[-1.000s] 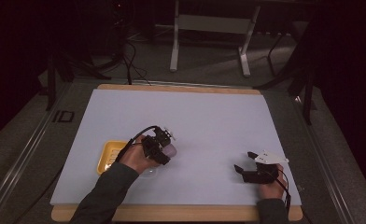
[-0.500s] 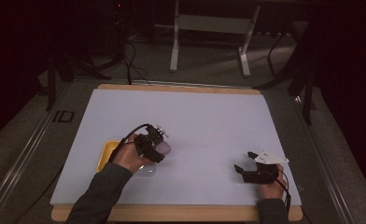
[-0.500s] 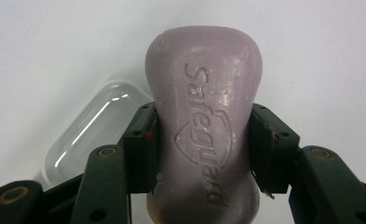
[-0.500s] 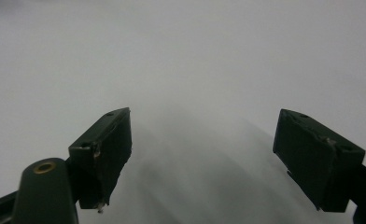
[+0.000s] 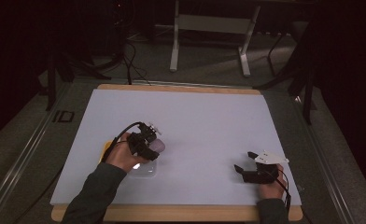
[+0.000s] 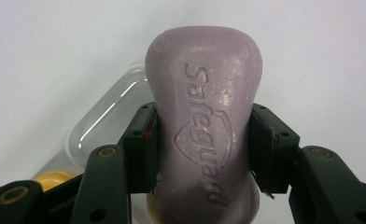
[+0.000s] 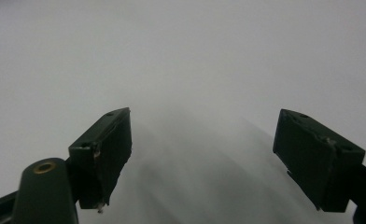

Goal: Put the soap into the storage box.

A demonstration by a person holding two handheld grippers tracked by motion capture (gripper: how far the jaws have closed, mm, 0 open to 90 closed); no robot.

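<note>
Left gripper (image 5: 154, 145): clamped on the bar of soap, both black pads pressed flat against the bar's narrowed waist; in the high view it sits at about 8 o'clock on the mat, carried by the person's left hand (image 5: 125, 157), its cable looping up and back over the wrist.

Bar of soap (image 6: 203, 126): pale purple, with an embossed brand word and shield on its upper face. In the left gripper view it stands out lengthwise between the jaws, its rounded end toward 12 o'clock, lifted off the white surface. In the high view it shows as a small lilac patch at the gripper's tip, toward 3 o'clock from the hand.

Clear plastic tray (image 6: 109, 114): see-through, with rounded corners, lying on the mat below the soap and toward 9 o'clock of it in the left gripper view; in the high view it lies just under the left hand, at its 5 o'clock.

Yellow thing (image 5: 106, 148): at 9 o'clock of the left hand, partly hidden by it; what it is cannot be told.

Right gripper (image 5: 246, 163): jaws spread wide with only bare white surface between them; it sits low at about 4 o'clock on the mat, well apart from the soap, the grey plate on top.

Mat (image 5: 209, 126): white, lying on a wooden board.
</note>
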